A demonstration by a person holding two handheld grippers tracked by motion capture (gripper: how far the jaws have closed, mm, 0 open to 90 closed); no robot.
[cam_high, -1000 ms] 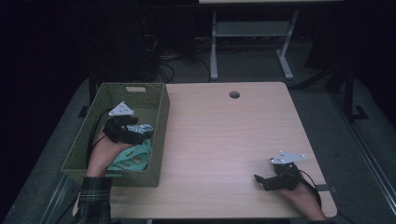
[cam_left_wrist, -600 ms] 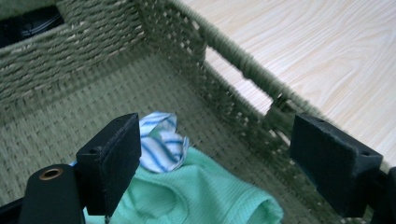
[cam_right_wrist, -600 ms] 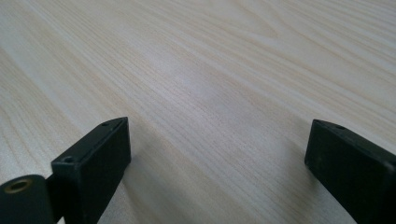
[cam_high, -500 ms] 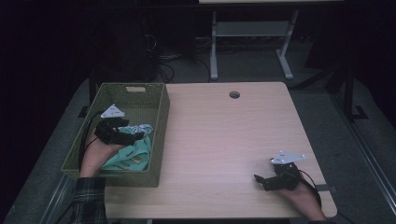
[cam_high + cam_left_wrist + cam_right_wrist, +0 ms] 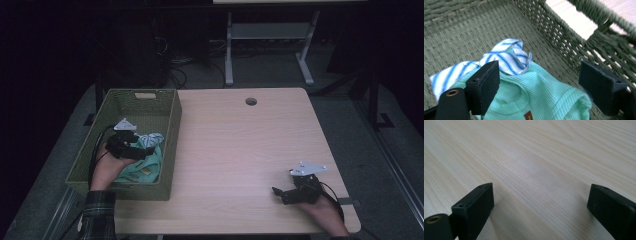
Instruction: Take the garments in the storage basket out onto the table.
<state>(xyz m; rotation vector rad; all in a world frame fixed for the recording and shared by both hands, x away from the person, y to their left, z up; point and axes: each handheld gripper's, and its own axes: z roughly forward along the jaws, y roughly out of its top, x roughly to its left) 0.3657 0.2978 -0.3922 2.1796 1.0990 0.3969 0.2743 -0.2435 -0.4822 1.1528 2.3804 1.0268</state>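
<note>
The wooden table (image 5: 240, 150) is standing on grey carpet (image 5: 385, 165), its light grain showing plainly. A round cable hole (image 5: 251, 101) is sitting near the table's far edge, about mid-width. Beyond the table's far edge, a white metal frame (image 5: 229, 50) is standing on the floor. Dark cables (image 5: 182, 62) are lying beyond the table's far left corner. A dark post (image 5: 372, 95) is standing off the table's right side.

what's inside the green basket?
Inside the green basket: a mint green garment with a blue-striped white cloth partly under it. The open left gripper hovers above. Anything beneath is covered.
</note>
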